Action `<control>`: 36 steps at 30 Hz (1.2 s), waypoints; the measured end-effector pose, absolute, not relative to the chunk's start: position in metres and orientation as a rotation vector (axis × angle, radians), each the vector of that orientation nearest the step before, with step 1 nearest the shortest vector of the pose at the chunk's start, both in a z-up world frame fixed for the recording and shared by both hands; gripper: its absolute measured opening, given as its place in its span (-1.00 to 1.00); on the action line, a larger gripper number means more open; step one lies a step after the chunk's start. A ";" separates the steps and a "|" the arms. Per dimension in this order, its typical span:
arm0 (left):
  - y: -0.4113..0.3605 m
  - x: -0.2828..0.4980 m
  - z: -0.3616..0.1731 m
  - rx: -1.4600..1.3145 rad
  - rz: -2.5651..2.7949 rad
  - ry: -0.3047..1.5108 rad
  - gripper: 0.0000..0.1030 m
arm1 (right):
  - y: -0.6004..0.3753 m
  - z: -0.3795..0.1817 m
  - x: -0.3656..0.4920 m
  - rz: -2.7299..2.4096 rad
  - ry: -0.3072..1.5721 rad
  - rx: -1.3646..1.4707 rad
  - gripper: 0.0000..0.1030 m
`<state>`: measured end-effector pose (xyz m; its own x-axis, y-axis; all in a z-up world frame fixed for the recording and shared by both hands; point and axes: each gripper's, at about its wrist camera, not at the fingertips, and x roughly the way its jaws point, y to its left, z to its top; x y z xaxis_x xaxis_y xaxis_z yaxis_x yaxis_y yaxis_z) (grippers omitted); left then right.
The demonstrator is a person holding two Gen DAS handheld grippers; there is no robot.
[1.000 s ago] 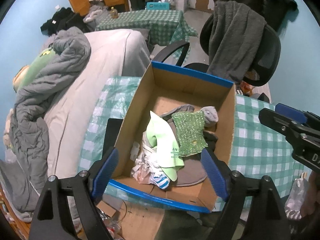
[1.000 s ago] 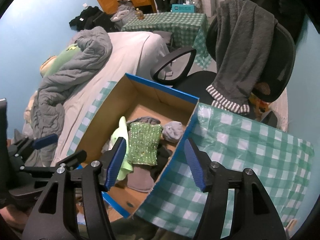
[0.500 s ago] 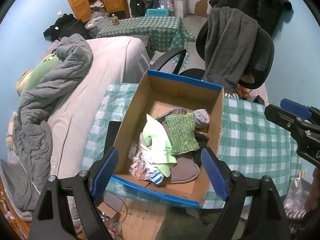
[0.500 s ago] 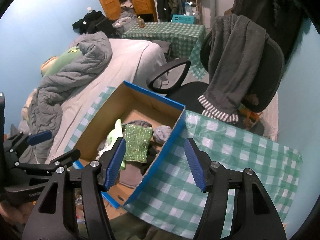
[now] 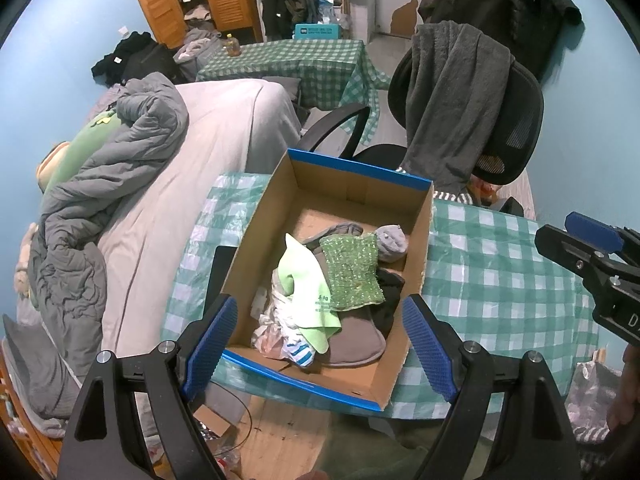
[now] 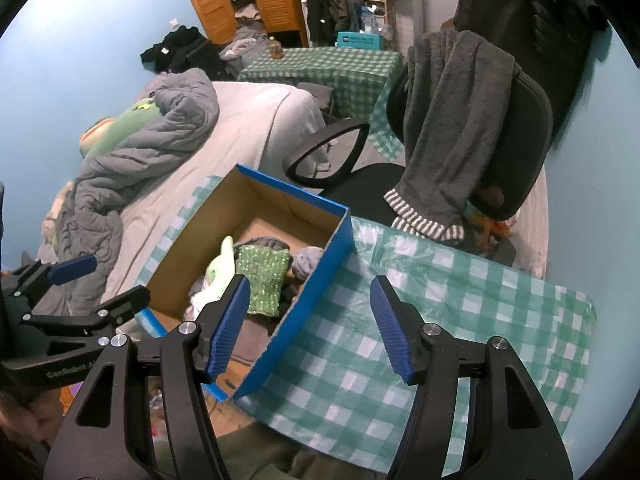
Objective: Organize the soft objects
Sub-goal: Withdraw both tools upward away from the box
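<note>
I have the left tool (image 5: 320, 344) spread wide with nothing between its pads, hanging over the near end of the cardboard box (image 5: 416, 248). My right tool (image 6: 310, 320) is spread too and holds nothing, above the box's right wall. The box sits on the left part of the checked tabletop (image 5: 500, 280). Inside lie a sparkly green cloth (image 5: 352, 276), a pale green cloth (image 5: 308, 284) and a grey sock (image 5: 392, 240), piled together at the near end.

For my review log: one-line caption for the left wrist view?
Open left gripper above a cardboard box of soft items, sparkly green cloth on top, on a green checked tablecloth.
</note>
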<state>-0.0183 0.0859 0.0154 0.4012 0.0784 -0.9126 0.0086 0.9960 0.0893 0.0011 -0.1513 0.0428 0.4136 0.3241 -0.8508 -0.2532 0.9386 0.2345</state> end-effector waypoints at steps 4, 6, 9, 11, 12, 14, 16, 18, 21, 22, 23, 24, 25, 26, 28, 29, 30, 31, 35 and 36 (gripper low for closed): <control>0.085 -0.019 0.016 0.083 0.047 1.156 0.67 | -0.152 0.043 0.001 0.364 1.084 0.073 0.22; 0.084 -0.019 0.016 0.082 0.048 1.155 0.67 | -0.153 0.042 0.001 0.364 1.083 0.073 0.22; 0.084 -0.019 0.016 0.084 0.047 1.157 0.66 | -0.153 0.042 0.001 0.365 1.083 0.075 0.22; 0.084 -0.019 0.016 0.083 0.047 1.157 0.67 | -0.154 0.042 0.000 0.366 1.086 0.075 0.22; 0.084 -0.020 0.016 0.081 0.048 1.158 0.67 | -0.154 0.042 0.001 0.366 1.085 0.076 0.22; 0.084 -0.020 0.017 0.081 0.048 1.159 0.66 | -0.154 0.042 0.001 0.365 1.085 0.075 0.22; 0.084 -0.022 0.018 0.077 0.047 1.159 0.66 | -0.154 0.042 0.001 0.357 1.089 0.079 0.22; 0.084 -0.024 0.018 0.077 0.050 1.160 0.66 | -0.154 0.042 0.000 0.357 1.089 0.080 0.22; 0.084 -0.025 0.019 0.077 0.049 1.159 0.66 | -0.155 0.042 -0.001 0.357 1.089 0.081 0.22; 0.084 -0.024 0.019 0.077 0.050 1.160 0.66 | -0.156 0.041 -0.001 0.356 1.089 0.081 0.22; 0.084 -0.025 0.018 0.075 0.050 1.161 0.66 | -0.156 0.041 -0.001 0.355 1.089 0.081 0.22; 0.084 -0.026 0.019 0.074 0.049 1.162 0.67 | -0.156 0.042 0.000 0.358 1.088 0.081 0.22; 0.085 -0.027 0.019 0.073 0.049 1.163 0.67 | -0.155 0.042 0.000 0.358 1.088 0.080 0.22; 0.085 -0.028 0.019 0.073 0.050 1.164 0.67 | -0.156 0.041 0.000 0.355 1.088 0.080 0.22; 0.086 -0.028 0.019 0.074 0.049 1.165 0.67 | -0.156 0.042 0.000 0.355 1.087 0.082 0.22; 0.086 -0.027 0.019 0.073 0.049 1.165 0.67 | -0.157 0.041 0.000 0.353 1.087 0.083 0.22; 0.086 -0.028 0.019 0.073 0.049 1.165 0.66 | -0.156 0.042 0.000 0.349 1.086 0.083 0.22; 0.085 -0.027 0.019 0.073 0.049 1.165 0.67 | -0.156 0.042 0.000 0.350 1.086 0.083 0.22; 0.085 -0.027 0.019 0.072 0.049 1.166 0.67 | -0.159 0.040 -0.003 0.340 1.087 0.089 0.22; 0.085 -0.028 0.019 0.074 0.047 1.167 0.67 | -0.160 0.040 -0.004 0.337 1.087 0.091 0.22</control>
